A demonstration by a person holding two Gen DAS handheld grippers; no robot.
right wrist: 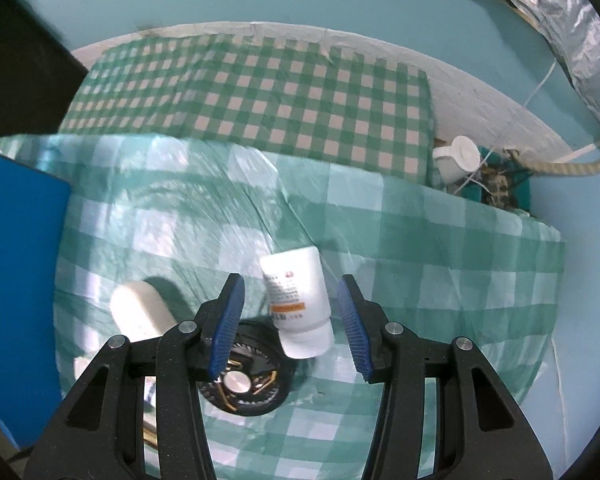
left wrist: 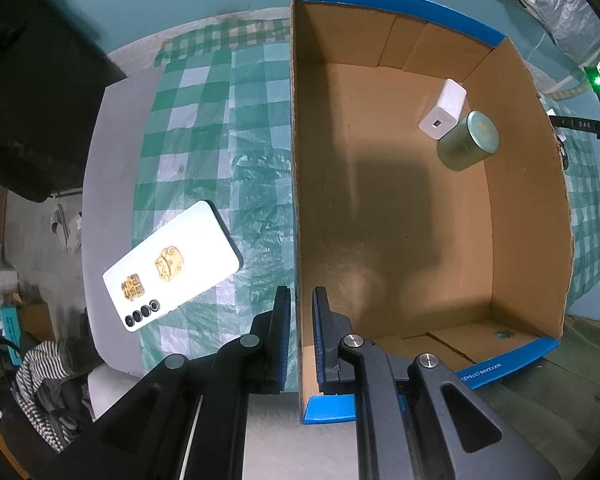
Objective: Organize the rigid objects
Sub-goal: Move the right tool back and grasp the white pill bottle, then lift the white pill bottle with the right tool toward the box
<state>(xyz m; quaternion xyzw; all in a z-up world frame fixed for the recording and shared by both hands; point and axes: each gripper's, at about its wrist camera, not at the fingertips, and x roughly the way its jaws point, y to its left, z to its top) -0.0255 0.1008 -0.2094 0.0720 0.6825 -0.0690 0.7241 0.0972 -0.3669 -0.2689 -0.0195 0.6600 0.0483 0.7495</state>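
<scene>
While its jaws stand narrowly apart, the left gripper (left wrist: 301,300) straddles the left wall of the open brown cardboard box with blue-taped edges (left wrist: 296,128): one blue-padded finger sits outside that wall and the other inside, with the wall's edge running up between them. Whether the pads press the cardboard cannot be told, since slim gaps seem to show on both sides.

Inside the box, near its far right wall, lies a white rectangular charger block (left wrist: 443,109), and just beside it, touching or nearly so, a squat olive-green round tin (left wrist: 469,141) rests tilted against the wall. Outside the box, to its left on the green-and-white checked plastic cloth (left wrist: 220,128), lies a white smartphone with gold stickers and a row of dark camera lenses (left wrist: 172,266), face down and well apart from the box wall.

On the right side, the right gripper (right wrist: 292,322) has its jaws spread wide, holding nothing. Between the fingers lies a white squeeze tube with an orange stripe and small print (right wrist: 300,300), cap toward the camera, resting on the checked cloth without touching either pad. Beneath the left finger sits a black round fan-like disc with a silver hub (right wrist: 244,380), and left of that a blurred white rounded object (right wrist: 140,312). A blue box side (right wrist: 16,280) fills the left edge.
</scene>
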